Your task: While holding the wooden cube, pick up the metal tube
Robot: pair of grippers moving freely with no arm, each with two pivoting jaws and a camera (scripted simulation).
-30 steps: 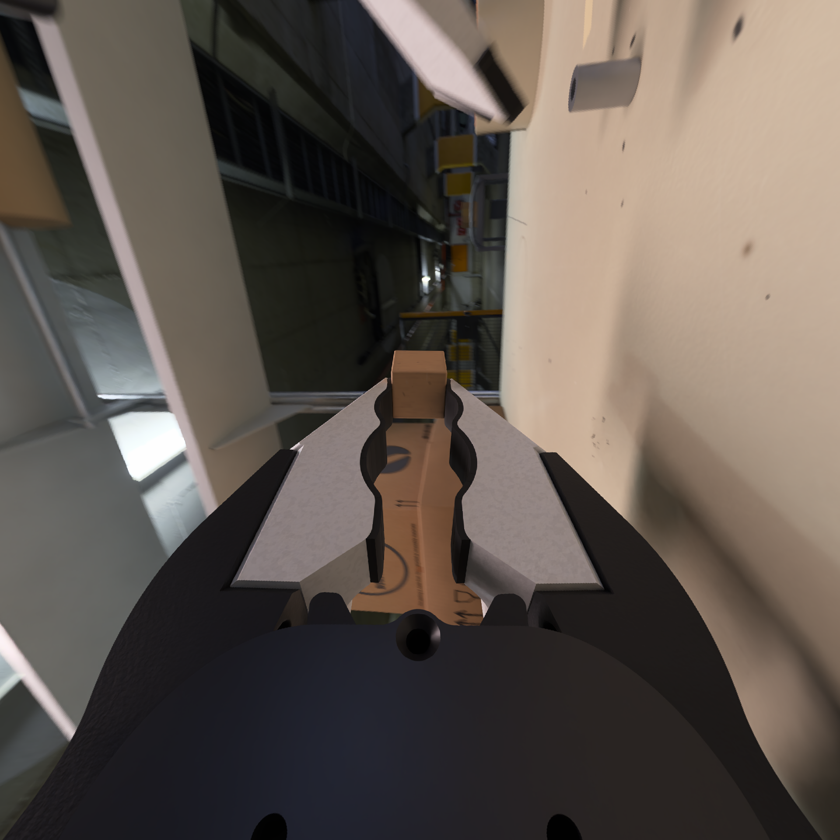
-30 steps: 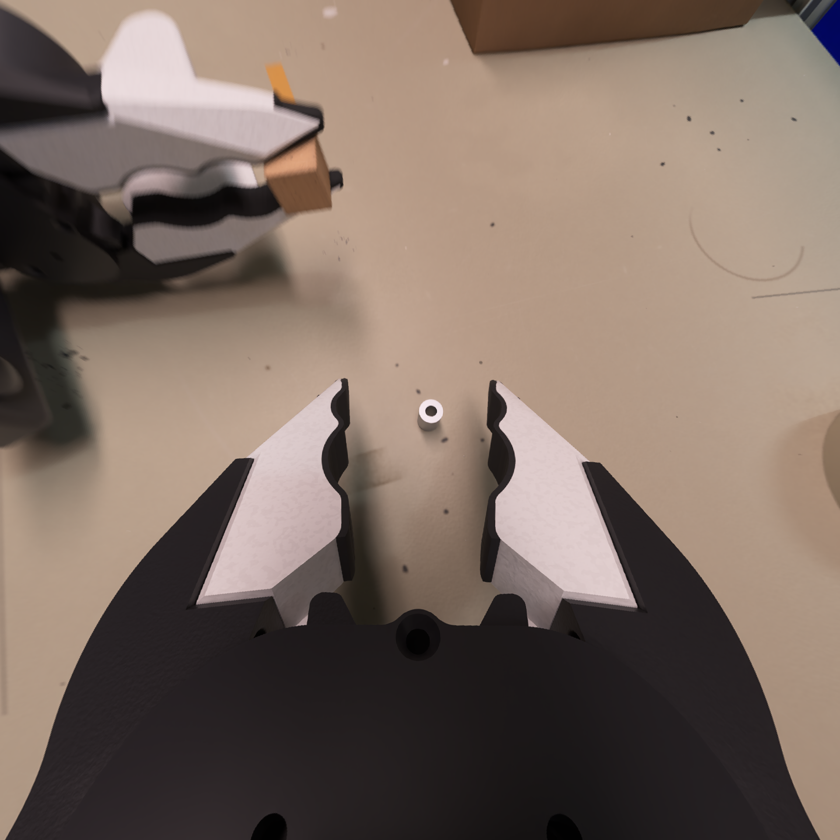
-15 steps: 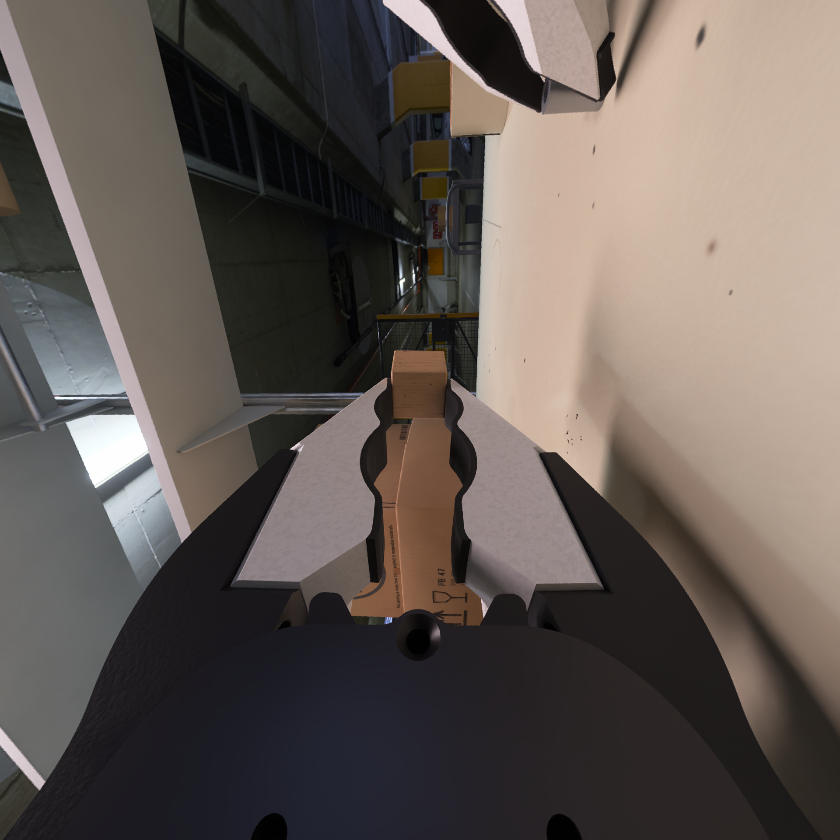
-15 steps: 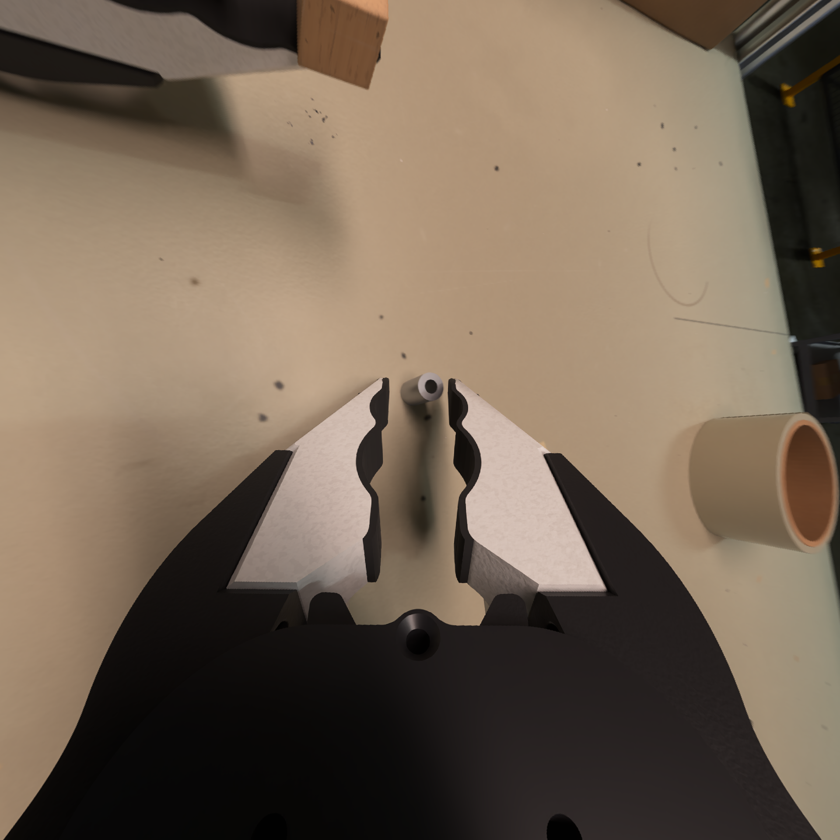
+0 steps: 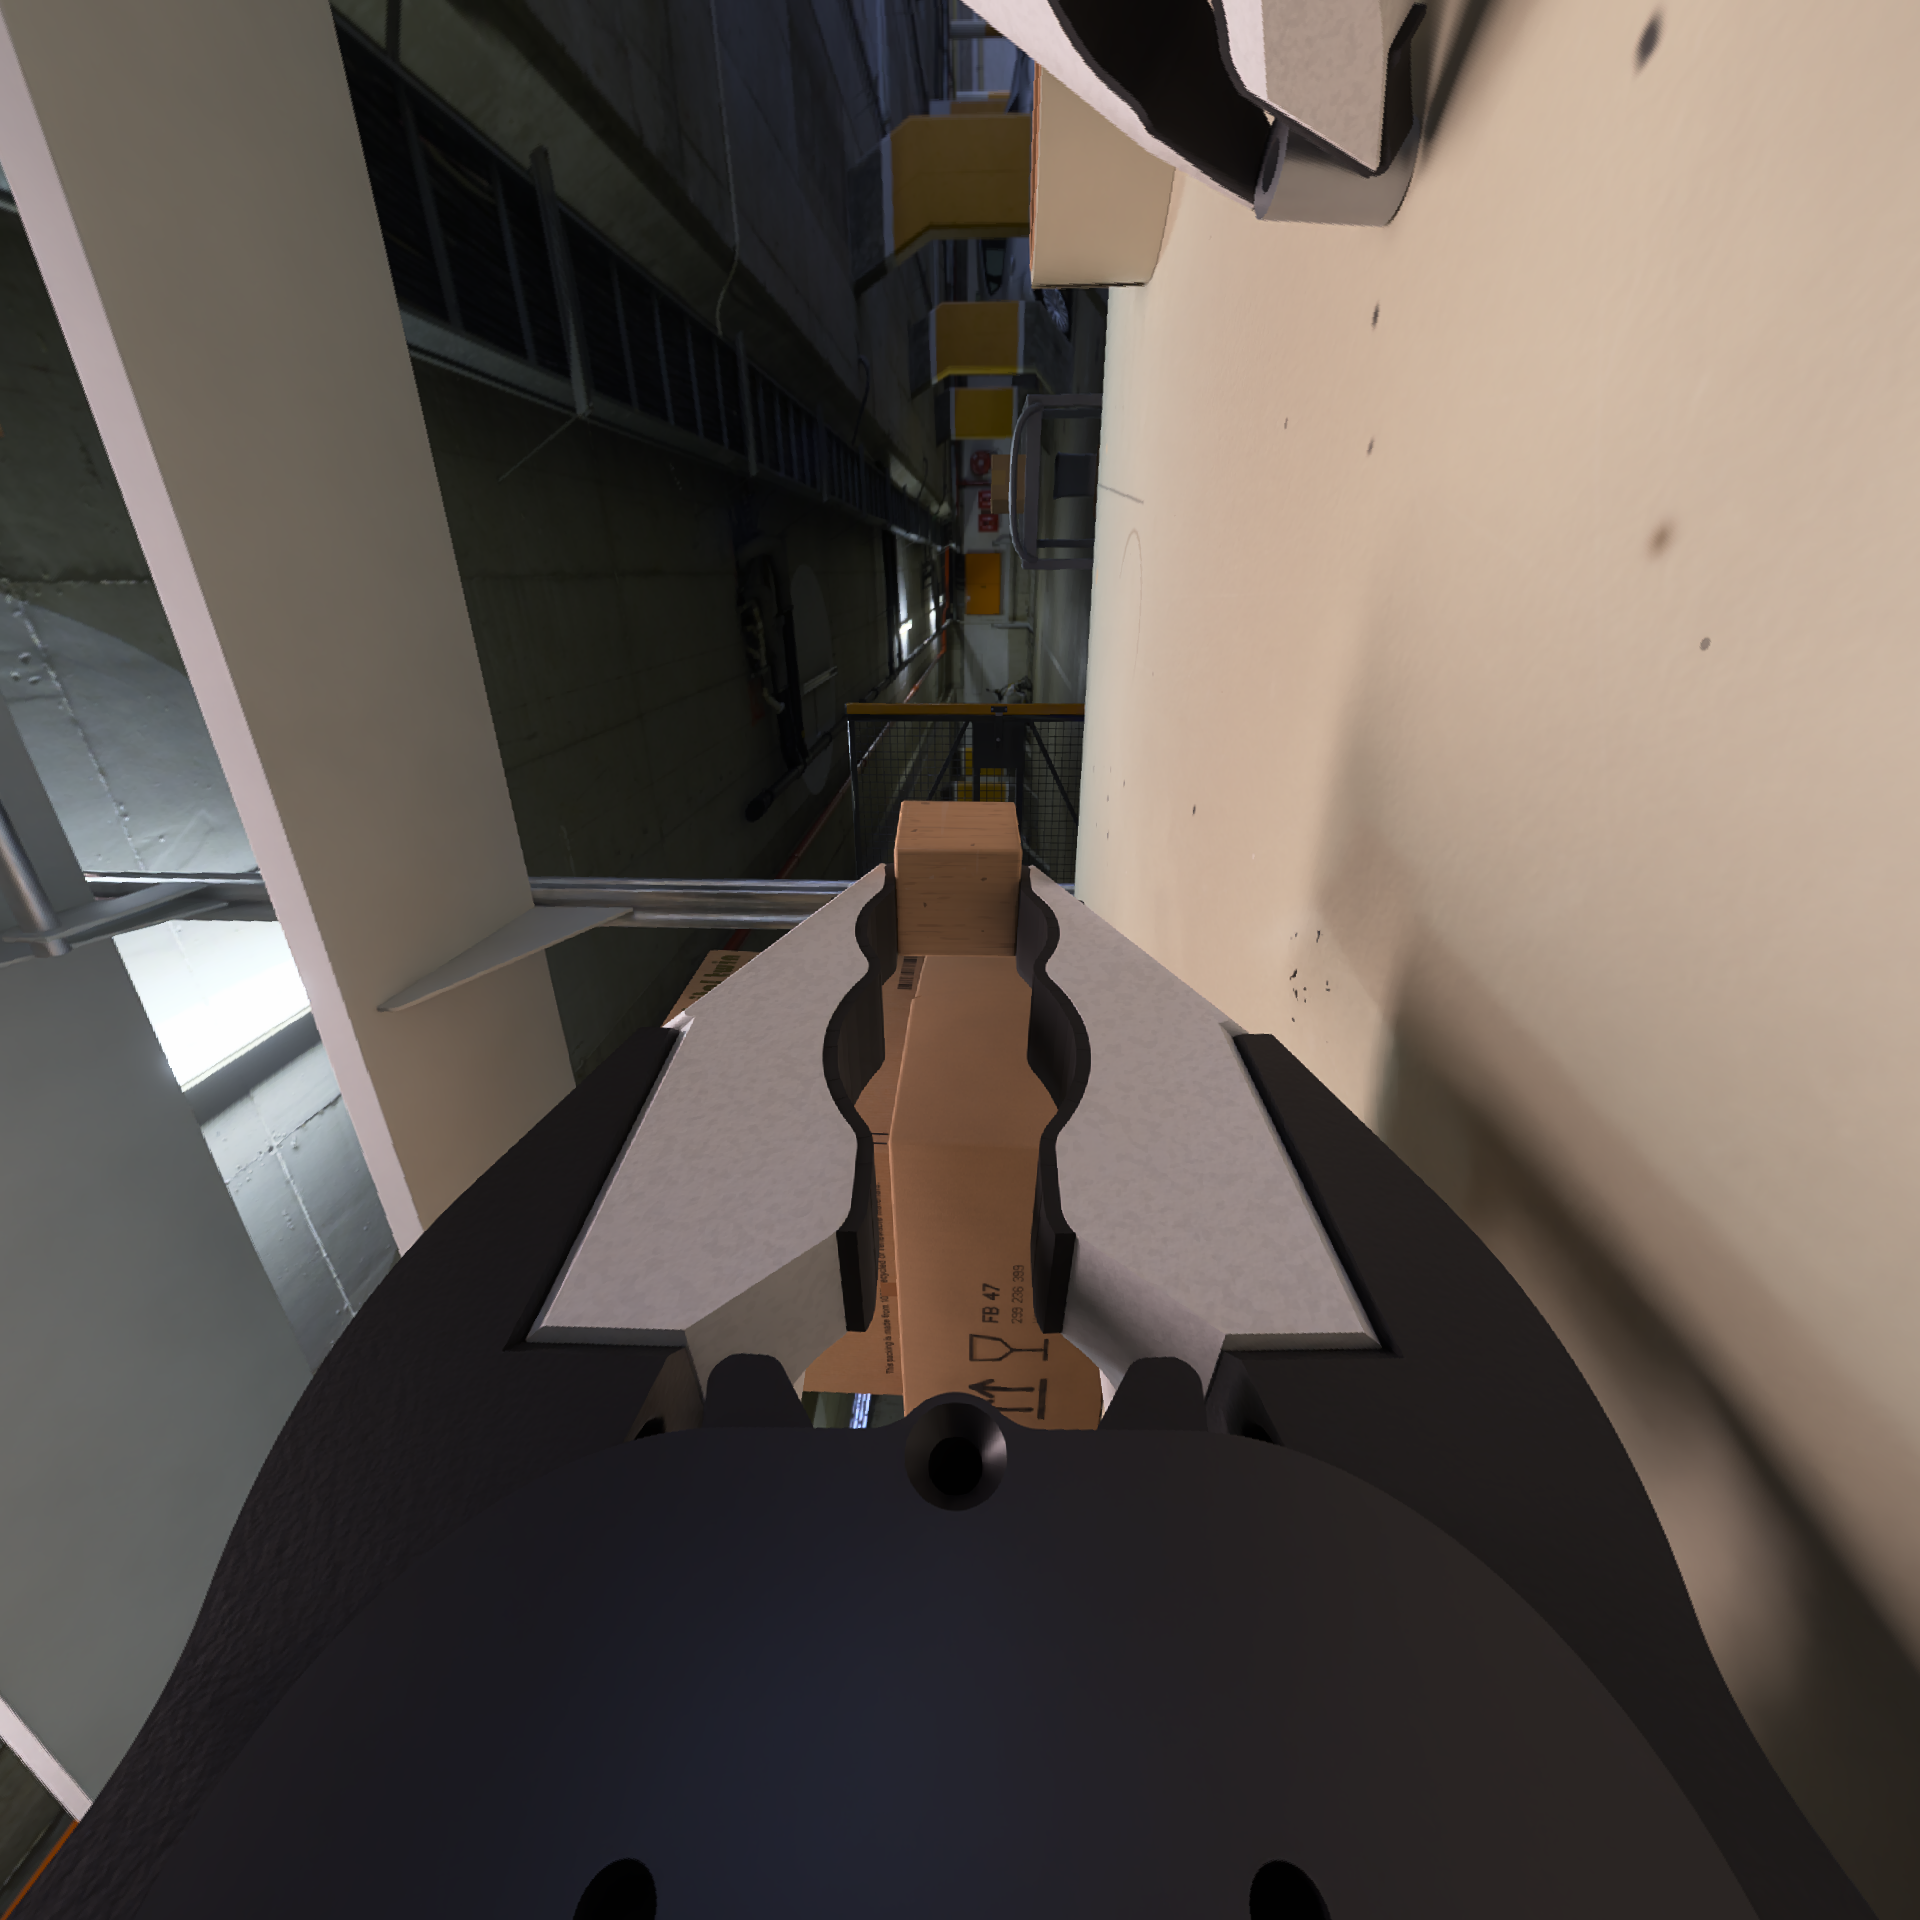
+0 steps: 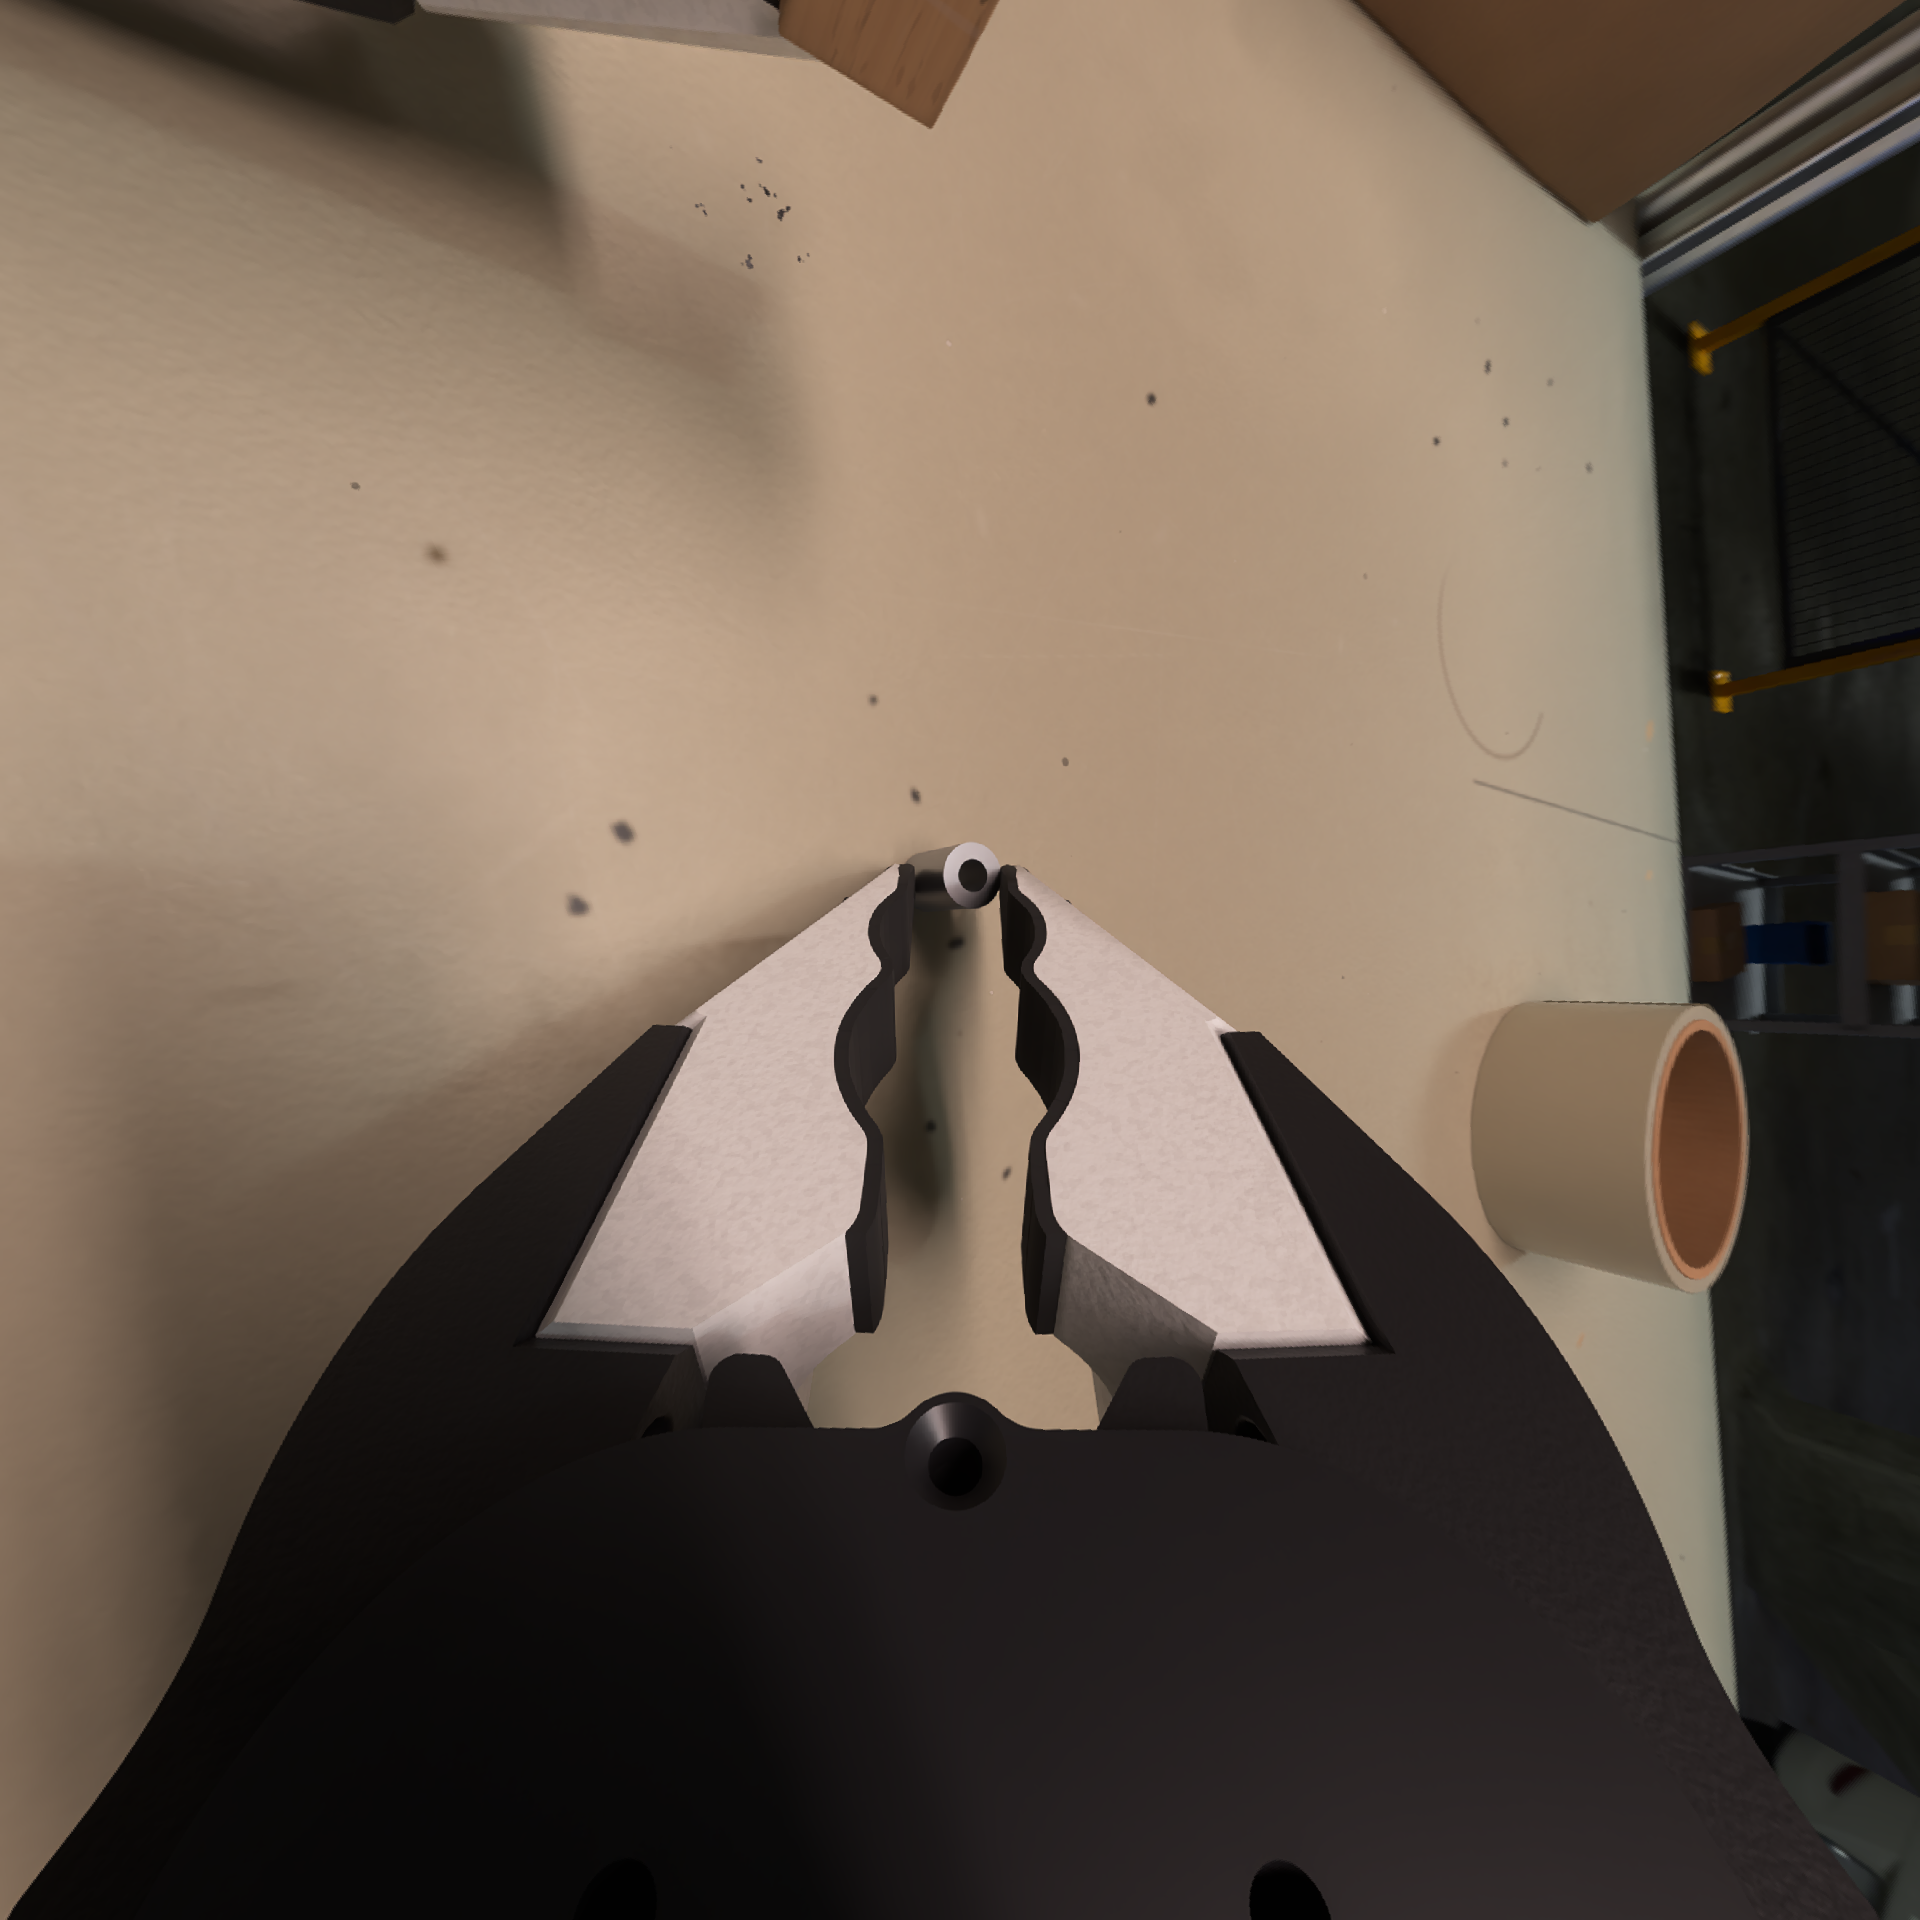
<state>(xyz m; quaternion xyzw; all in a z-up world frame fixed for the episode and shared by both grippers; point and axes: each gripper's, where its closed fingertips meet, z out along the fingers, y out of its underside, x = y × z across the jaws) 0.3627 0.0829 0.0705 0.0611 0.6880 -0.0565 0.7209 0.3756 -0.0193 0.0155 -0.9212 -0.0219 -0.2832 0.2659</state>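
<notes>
Grippers at work over a beige speckled tabletop (image 6: 1039, 468), each with something between its fingers. At left, in the left wrist view, the left gripper (image 5: 956, 894) stays clamped on the small pale wooden cube (image 5: 956, 878), pinched at the fingertips at frame centre and held in the air with the tabletop tilted up along the right side of the picture; behind it, through the gap between the fingers, a brown cardboard box (image 5: 961, 1195) carries printed handling symbols, a barcode and small lettering, not quoted here. In the upper right of that view the other gripper's pale fingers close on the tube's dark open end.

In the right wrist view, the right gripper (image 6: 958, 883) has drawn its jaws in from wide apart a second ago to a narrow gap, and the short grey metal tube (image 6: 966, 876) now sits between the fingertips at frame centre, its bore facing the camera. Contact on the right finger looks made; the left side is harder to judge, and whether the tube has left the tabletop cannot be told. By that reading the grasp is nearly complete and the lift remains, with a tip-only hold on a small round part likely to slip. At upper left the cube shows again; at far right lies a cream roll of tape (image 6: 1590, 1143) with a brown core, no writing visible
</notes>
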